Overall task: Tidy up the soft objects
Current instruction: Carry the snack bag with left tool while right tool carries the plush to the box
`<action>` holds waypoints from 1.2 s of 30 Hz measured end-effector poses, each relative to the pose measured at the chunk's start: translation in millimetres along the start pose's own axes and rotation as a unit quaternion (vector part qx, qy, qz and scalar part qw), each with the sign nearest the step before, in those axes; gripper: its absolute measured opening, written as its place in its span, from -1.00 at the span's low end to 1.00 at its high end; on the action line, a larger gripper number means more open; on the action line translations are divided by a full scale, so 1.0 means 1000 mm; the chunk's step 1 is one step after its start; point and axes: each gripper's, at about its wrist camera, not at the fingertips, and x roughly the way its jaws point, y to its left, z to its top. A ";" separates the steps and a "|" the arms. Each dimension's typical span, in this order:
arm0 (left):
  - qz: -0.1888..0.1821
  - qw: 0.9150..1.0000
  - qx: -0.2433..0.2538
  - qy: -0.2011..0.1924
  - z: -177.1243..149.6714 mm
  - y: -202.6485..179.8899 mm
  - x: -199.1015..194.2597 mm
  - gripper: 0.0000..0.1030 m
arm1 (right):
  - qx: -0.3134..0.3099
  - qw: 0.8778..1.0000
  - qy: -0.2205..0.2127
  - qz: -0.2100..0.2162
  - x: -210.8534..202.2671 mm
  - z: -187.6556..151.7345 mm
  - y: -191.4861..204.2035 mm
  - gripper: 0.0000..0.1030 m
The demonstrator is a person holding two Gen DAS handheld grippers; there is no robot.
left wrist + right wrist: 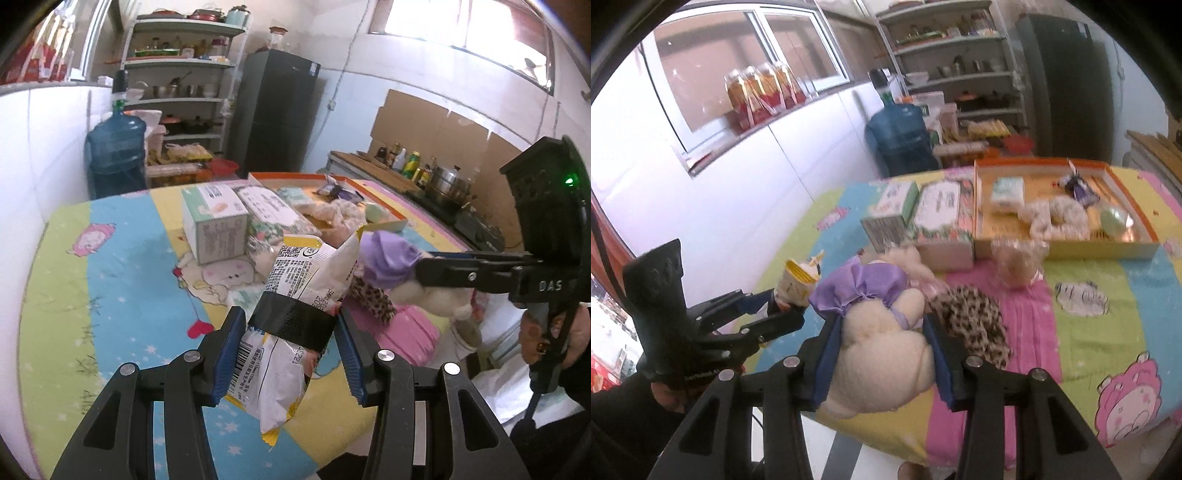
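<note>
Both loads are lifted, the left gripper (291,354) clenched on the snack bag (295,291) at lower centre and the right gripper (882,354) on the plush toy (886,343), so next comes carrying them to the orange tray (1067,251) at upper right.

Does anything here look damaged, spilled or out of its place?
The snack bag in the left gripper is bound around its middle with black tape, as if resealed. A leopard-print cloth lies loose on the table, outside the orange tray. Nothing is spilled.
</note>
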 end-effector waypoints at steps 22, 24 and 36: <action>-0.009 0.999 0.039 -0.023 0.092 -0.067 0.047 -0.02 | 0.029 0.993 -0.062 -0.098 -0.058 0.034 -0.077 -0.11; -0.015 0.999 0.044 -0.018 0.100 -0.076 0.057 -0.02 | 0.036 0.991 -0.066 -0.107 -0.064 0.037 -0.090 -0.11; -0.028 0.998 0.058 0.002 0.148 -0.104 0.117 -0.02 | 0.068 0.984 -0.081 -0.142 -0.077 0.058 -0.151 -0.11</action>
